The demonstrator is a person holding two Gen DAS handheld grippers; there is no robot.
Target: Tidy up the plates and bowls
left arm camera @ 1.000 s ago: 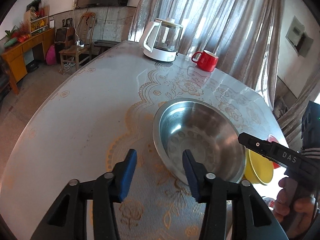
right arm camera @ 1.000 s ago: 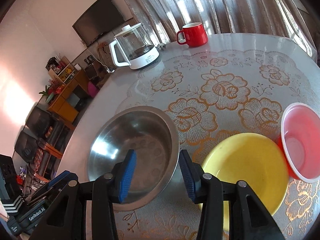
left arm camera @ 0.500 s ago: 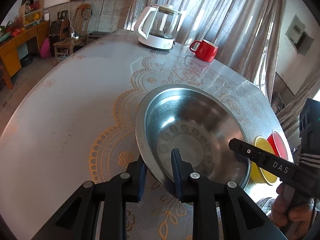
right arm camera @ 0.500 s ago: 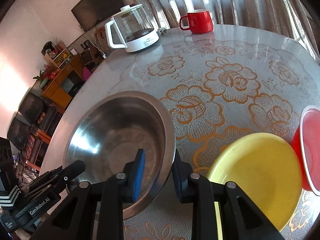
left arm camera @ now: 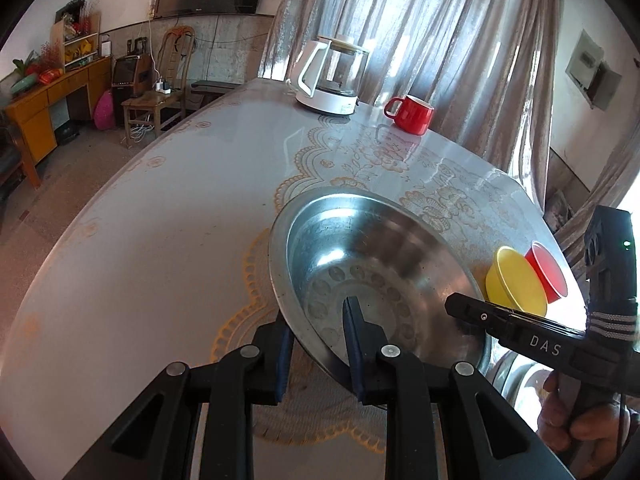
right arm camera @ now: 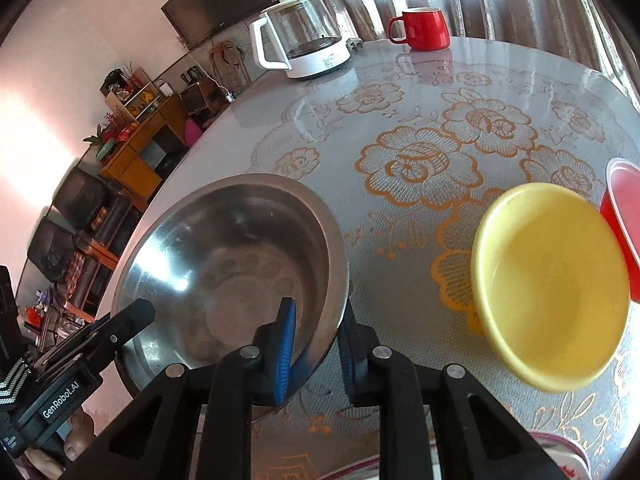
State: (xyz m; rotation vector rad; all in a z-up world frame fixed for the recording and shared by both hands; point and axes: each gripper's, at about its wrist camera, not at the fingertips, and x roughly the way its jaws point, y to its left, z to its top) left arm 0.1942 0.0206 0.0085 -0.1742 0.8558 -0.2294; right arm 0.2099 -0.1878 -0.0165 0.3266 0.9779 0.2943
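A large steel bowl (left arm camera: pixel 372 264) (right arm camera: pixel 224 264) is held between both grippers and tilted above the table. My left gripper (left arm camera: pixel 320 328) is shut on its near left rim, one finger inside and one outside. My right gripper (right arm camera: pixel 316 328) is shut on its right rim the same way. A yellow bowl (right arm camera: pixel 548 284) (left arm camera: pixel 514 280) sits on the table to the right. A red bowl (right arm camera: pixel 624 224) (left arm camera: pixel 548 276) touches its far right side.
A glass kettle on a white base (left arm camera: pixel 332 76) (right arm camera: pixel 300 40) and a red mug (left arm camera: pixel 412 114) (right arm camera: pixel 422 28) stand at the table's far edge by the curtains. The lace-patterned tablecloth (right arm camera: pixel 460 140) covers the round table. A patterned plate rim (right arm camera: pixel 560 452) shows at the near right.
Both grippers closed on the steel bowl's rim and lifted it, tilting it off the table. The yellow and red bowls stayed in place.
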